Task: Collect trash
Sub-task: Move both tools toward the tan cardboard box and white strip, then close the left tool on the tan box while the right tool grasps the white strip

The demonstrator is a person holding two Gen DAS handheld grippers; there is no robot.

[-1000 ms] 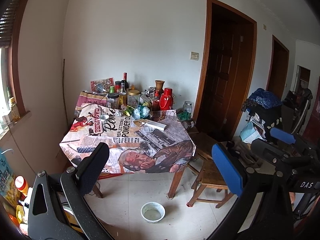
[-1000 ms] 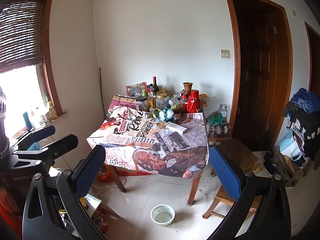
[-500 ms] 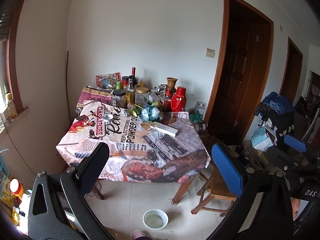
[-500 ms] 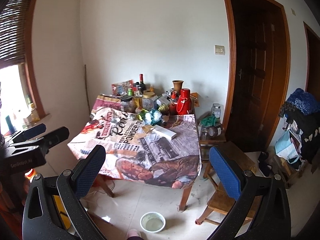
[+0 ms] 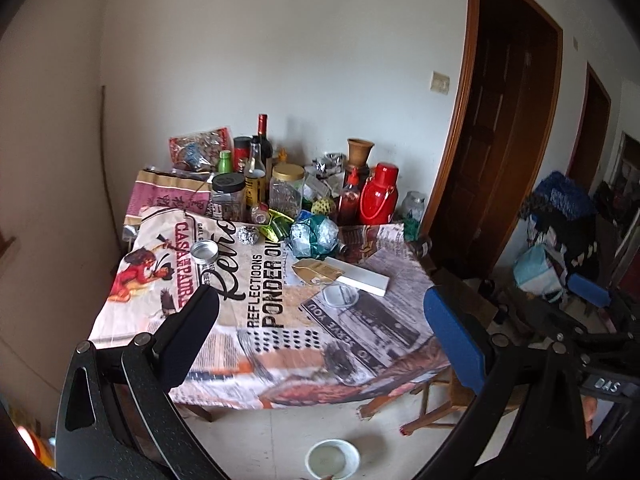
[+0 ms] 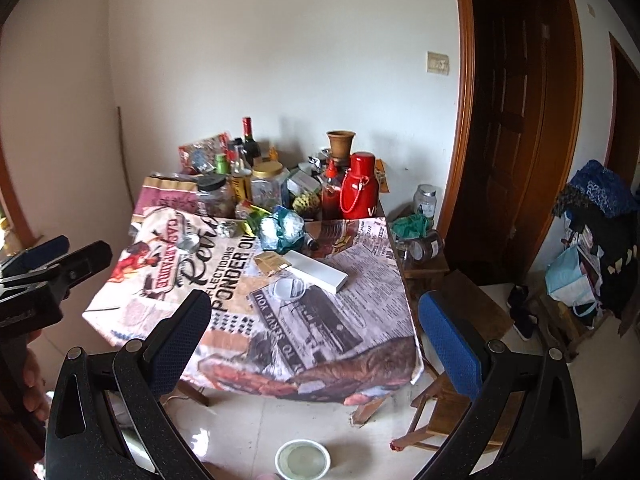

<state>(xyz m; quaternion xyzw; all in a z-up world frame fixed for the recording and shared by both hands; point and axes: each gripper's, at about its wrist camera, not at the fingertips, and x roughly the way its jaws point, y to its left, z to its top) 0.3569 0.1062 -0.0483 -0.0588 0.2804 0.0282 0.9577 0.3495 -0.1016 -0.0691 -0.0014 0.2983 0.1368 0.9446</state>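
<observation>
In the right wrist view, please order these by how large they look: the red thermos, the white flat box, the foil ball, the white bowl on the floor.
1. white flat box
2. red thermos
3. white bowl, though it is nearer the camera, so unsure against the thermos
4. foil ball

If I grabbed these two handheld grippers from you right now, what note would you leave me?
Left gripper: open, empty, facing the table.
Right gripper: open, empty, facing it too.
Likely trash on the tablecloth: crumpled plastic bag, foil ball, flat white box, tan card, clear plastic lid.
Done: nothing picked up.
Left: collect each piece; I see no bin, only a white bowl on the floor.
</observation>
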